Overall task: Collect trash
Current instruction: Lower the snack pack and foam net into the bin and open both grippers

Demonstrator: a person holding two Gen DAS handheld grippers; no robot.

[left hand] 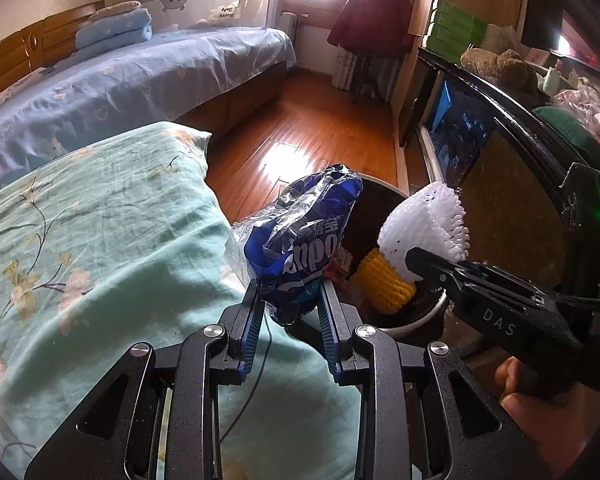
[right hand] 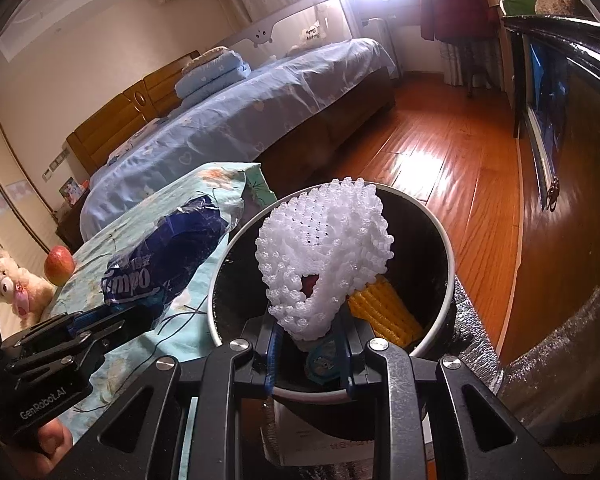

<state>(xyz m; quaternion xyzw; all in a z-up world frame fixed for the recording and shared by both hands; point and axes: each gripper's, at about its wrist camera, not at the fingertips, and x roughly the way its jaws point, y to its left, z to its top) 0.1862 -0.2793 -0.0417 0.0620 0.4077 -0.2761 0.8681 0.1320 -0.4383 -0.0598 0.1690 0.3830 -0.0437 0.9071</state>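
the right gripper (right hand: pixel 308 344) pinched white foam netting (right hand: pixel 324 256) over the bin (right hand: pixel 440 232); the left gripper (left hand: pixel 290 300) clamped a blue wrapper (left hand: pixel 308 240), best carried above the rim before letting go.

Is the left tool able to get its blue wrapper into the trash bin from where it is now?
Probably yes. The left tool grips the blue wrapper right beside the trash bin. The bin's mouth is open, though the right tool holds white foam netting over it.
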